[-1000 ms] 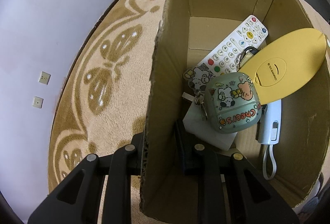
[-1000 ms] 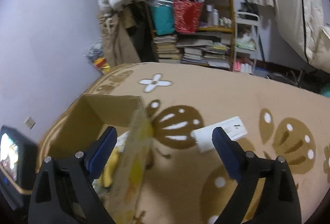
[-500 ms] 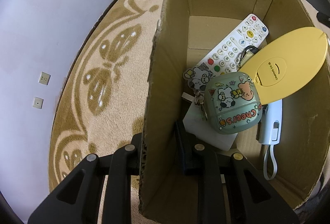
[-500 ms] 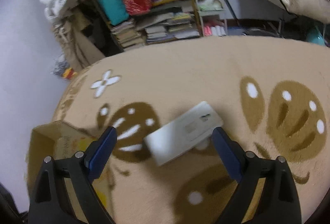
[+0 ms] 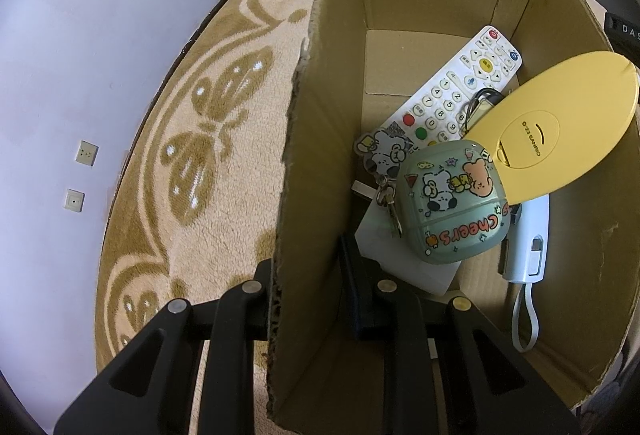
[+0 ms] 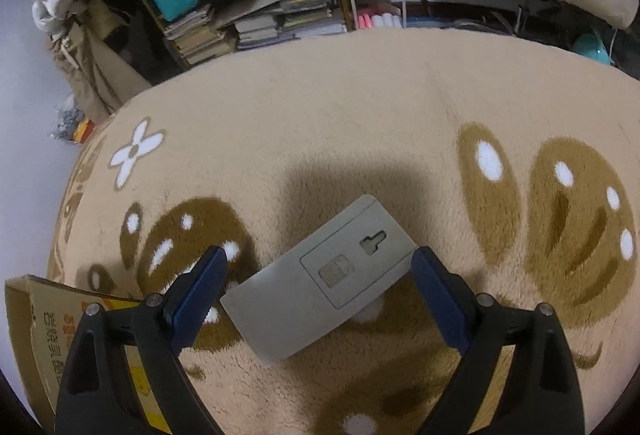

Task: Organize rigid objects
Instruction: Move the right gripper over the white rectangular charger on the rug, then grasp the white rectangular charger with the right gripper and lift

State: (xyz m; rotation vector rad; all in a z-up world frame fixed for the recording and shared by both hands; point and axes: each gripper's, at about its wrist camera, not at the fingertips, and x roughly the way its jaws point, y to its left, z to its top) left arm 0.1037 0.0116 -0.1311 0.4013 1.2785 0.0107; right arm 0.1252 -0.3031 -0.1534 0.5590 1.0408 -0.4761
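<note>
The left hand-held gripper (image 5: 310, 287) is closed on the side wall of the cardboard box (image 5: 304, 155). The right hand-held gripper (image 6: 320, 275) stands wide open and holds nothing. The grey flat device (image 6: 320, 275) lies on the rug (image 6: 360, 115) between its blue fingers (image 6: 200, 283), not touching them.

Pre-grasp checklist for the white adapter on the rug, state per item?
1. Right gripper open: ok, jaws wide.
2. Adapter between the jaws: ok, though it lies diagonal to them.
3. Pads touching adapter: cannot tell; right pad looks close to its corner.
4. Left gripper shut on the box wall: ok.
5. Space in box: ok, bare floor beyond the remote.
6. Rug around adapter clear: ok.
</note>
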